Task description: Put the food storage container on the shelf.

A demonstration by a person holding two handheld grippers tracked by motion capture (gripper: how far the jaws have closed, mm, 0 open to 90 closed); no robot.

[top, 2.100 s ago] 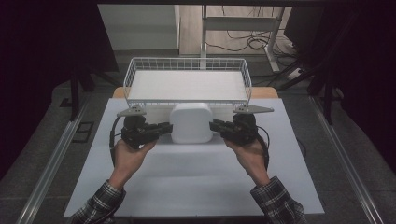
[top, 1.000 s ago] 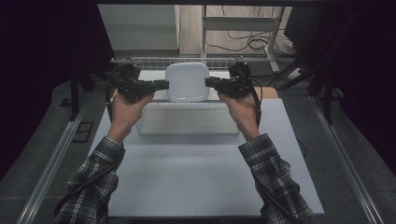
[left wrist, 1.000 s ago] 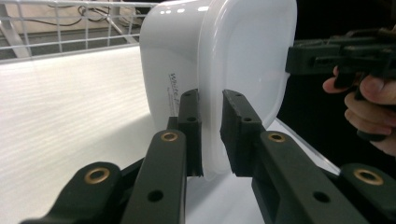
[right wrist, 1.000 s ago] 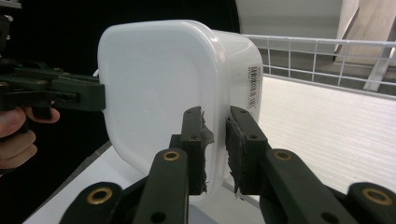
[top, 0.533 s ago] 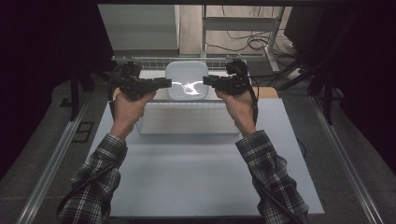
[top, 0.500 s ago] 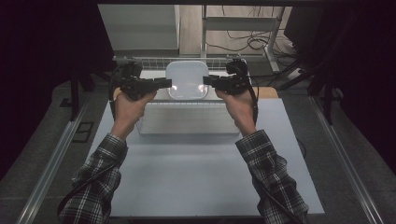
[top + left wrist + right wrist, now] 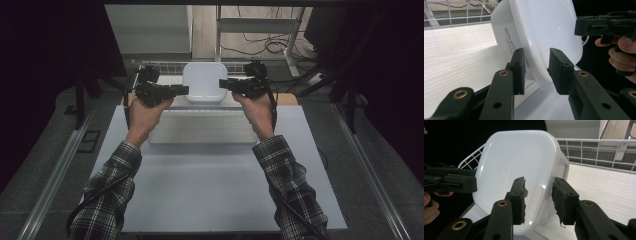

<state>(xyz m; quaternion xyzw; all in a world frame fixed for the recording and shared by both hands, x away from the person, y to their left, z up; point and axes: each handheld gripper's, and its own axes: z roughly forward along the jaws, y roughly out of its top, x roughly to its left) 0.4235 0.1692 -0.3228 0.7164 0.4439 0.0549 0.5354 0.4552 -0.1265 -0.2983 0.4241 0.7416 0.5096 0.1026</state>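
Inside the wire basket (image 7: 150, 67), the white container (image 7: 204, 81) already rested; the left gripper (image 7: 181, 90) and right gripper (image 7: 226, 84) had just been opening, fingers released around its rim, leaving only withdrawal.

A white container (image 7: 204, 82) stands in the wire basket (image 7: 150, 65) between both grippers.
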